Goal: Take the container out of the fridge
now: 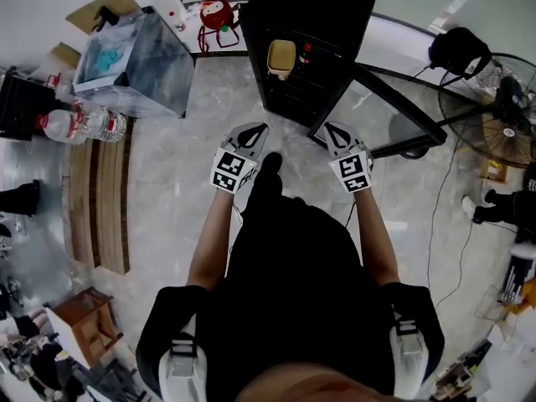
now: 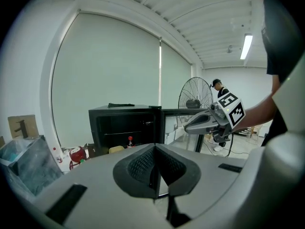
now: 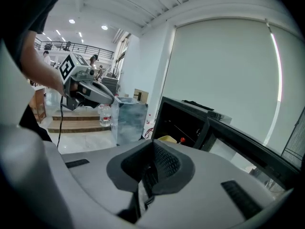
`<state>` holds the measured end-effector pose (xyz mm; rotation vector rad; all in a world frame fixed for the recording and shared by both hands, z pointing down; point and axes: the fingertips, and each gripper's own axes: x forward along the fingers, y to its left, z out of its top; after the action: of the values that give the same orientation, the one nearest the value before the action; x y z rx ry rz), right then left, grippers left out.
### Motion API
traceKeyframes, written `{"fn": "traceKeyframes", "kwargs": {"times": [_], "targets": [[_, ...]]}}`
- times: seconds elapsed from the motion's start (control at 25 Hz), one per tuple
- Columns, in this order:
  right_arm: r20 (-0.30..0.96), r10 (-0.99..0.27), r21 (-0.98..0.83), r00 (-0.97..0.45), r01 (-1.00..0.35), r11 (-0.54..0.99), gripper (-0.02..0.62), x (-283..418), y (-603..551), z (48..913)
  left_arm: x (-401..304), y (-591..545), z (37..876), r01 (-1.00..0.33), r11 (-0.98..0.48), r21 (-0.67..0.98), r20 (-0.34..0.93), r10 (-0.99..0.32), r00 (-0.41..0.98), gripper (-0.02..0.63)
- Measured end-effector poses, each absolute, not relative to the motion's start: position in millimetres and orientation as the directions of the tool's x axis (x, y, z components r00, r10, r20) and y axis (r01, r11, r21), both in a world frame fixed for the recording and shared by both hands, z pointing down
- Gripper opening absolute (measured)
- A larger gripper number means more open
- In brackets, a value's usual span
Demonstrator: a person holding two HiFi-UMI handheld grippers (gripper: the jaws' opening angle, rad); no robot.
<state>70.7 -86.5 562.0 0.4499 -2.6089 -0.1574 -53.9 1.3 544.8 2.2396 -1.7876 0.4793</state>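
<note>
A black mini fridge (image 1: 306,40) stands on the floor with its glass door (image 1: 394,111) swung open to the right. On its shelf sits a yellow container (image 1: 281,57) beside a small red-capped bottle (image 1: 306,54). My left gripper (image 1: 255,130) and right gripper (image 1: 333,130) hover side by side just in front of the fridge, both shut with nothing held. In the left gripper view the container (image 2: 116,149) shows low in the fridge (image 2: 124,123), past my left gripper (image 2: 155,149). In the right gripper view the container (image 3: 167,139) lies beyond my right gripper (image 3: 153,147).
A translucent storage box (image 1: 134,53) and water bottles (image 1: 84,124) sit left of the fridge, by wooden steps (image 1: 99,199). A red toy (image 1: 216,13) lies behind. A floor fan (image 1: 494,99) and cables are at the right, where another person (image 1: 494,203) stands.
</note>
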Motion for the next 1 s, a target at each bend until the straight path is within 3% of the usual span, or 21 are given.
{"fn": "traceKeyframes", "kwargs": {"times": [1.0], "targets": [[0.553, -0.406, 0.153, -0.728, -0.39, 0.908, -0.002, -26, -185, 597, -185, -154, 576, -0.917, -0.398, 0.014, 0.442, -0.82, 0.363, 0.017]]}}
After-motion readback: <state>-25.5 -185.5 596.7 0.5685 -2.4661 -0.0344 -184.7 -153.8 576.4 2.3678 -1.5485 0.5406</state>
